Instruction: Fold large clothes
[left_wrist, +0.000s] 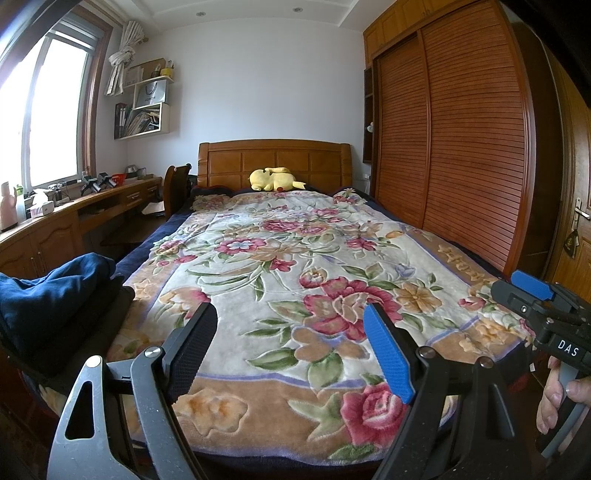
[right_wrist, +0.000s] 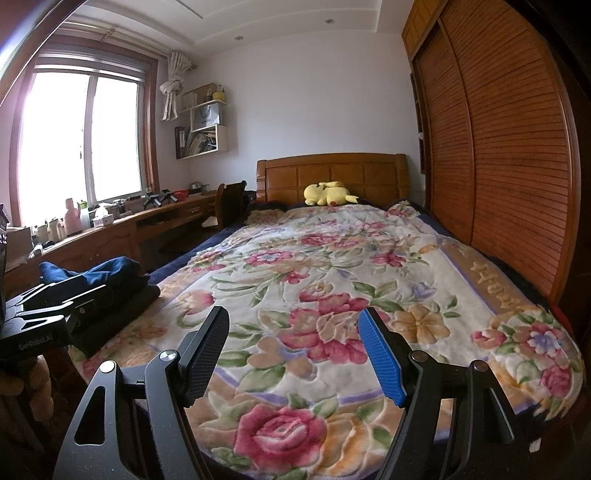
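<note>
A pile of dark blue and black clothes (left_wrist: 55, 295) lies at the bed's near left corner; it also shows in the right wrist view (right_wrist: 110, 280). My left gripper (left_wrist: 291, 347) is open and empty, held above the foot of the bed, right of the pile. My right gripper (right_wrist: 293, 347) is open and empty, also above the foot of the bed. The right gripper shows at the right edge of the left wrist view (left_wrist: 535, 295). The left gripper's body shows at the left of the right wrist view (right_wrist: 44, 314), in front of the pile.
The bed is covered by a floral blanket (left_wrist: 295, 258) with a yellow plush toy (left_wrist: 273, 179) by the wooden headboard. A wooden wardrobe (left_wrist: 461, 147) runs along the right side. A cluttered desk (left_wrist: 74, 206) and a chair (left_wrist: 177, 188) stand under the window at left.
</note>
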